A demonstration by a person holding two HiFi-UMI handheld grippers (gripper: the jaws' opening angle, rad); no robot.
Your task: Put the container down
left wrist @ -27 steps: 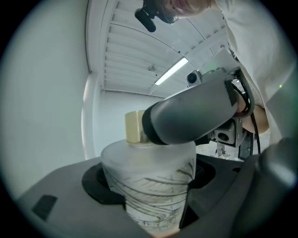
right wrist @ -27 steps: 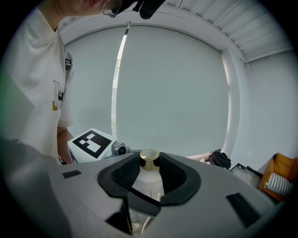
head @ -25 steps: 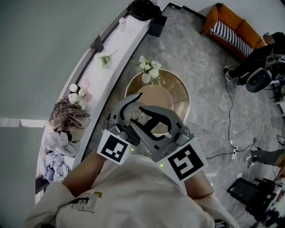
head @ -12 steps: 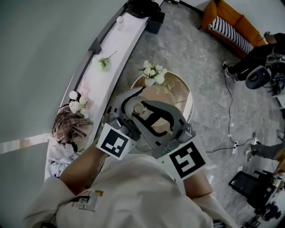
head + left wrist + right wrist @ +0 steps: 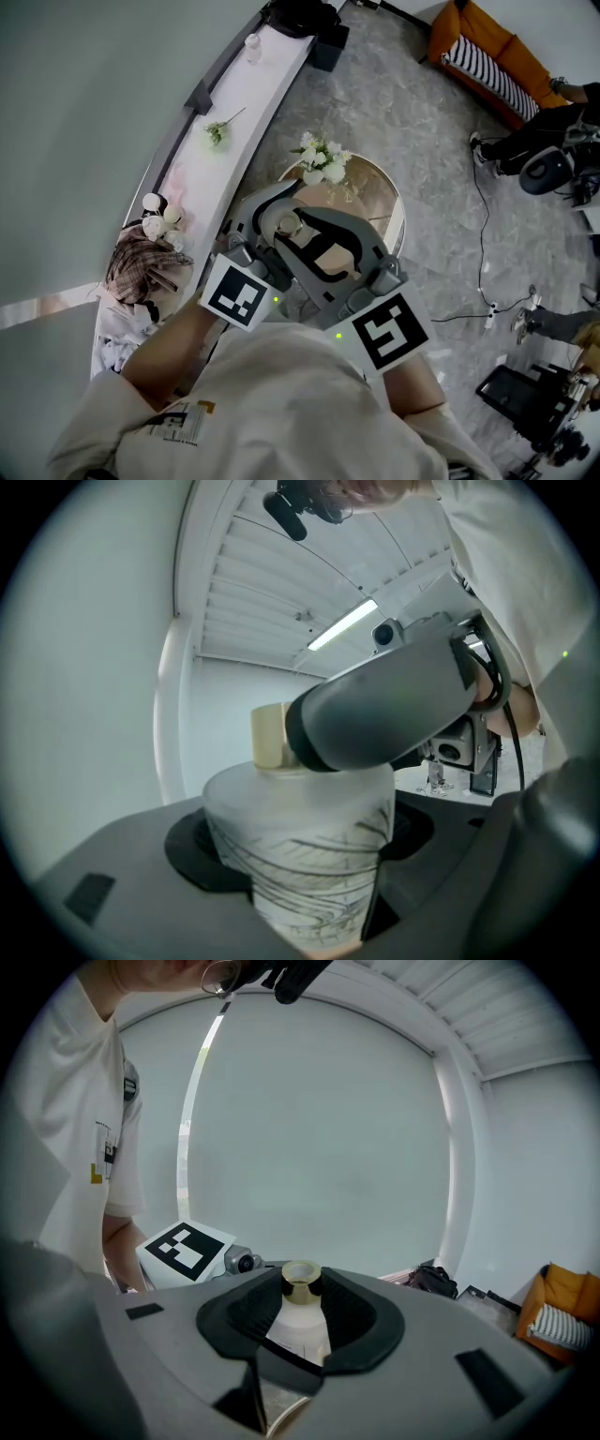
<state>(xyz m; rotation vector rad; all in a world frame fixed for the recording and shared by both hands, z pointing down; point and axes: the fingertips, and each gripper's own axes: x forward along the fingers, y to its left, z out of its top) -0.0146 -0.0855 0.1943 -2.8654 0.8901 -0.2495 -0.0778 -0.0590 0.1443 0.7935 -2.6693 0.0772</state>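
Note:
The container [image 5: 288,225] is a frosted white bottle with dark line markings and a gold neck, held in the air above the round table [image 5: 389,202]. My left gripper [image 5: 267,220] is shut on its body [image 5: 300,846], with the black pads pressing on both sides. My right gripper [image 5: 314,239] is shut on the gold neck [image 5: 301,1282]. From the left gripper view, one grey jaw of the right gripper crosses over the container's top. The container's base is hidden in every view.
A vase of white flowers [image 5: 323,159] stands at the far edge of the gold-rimmed table. A long white ledge [image 5: 234,103] with a plaid cloth [image 5: 141,262] runs along the wall at left. An orange sofa [image 5: 487,47], a seated person [image 5: 534,131] and floor cables [image 5: 487,281] are at right.
The head view has shifted a little, so the table and flowers sit slightly higher. Both grippers keep the same hold on the container and have barely moved.

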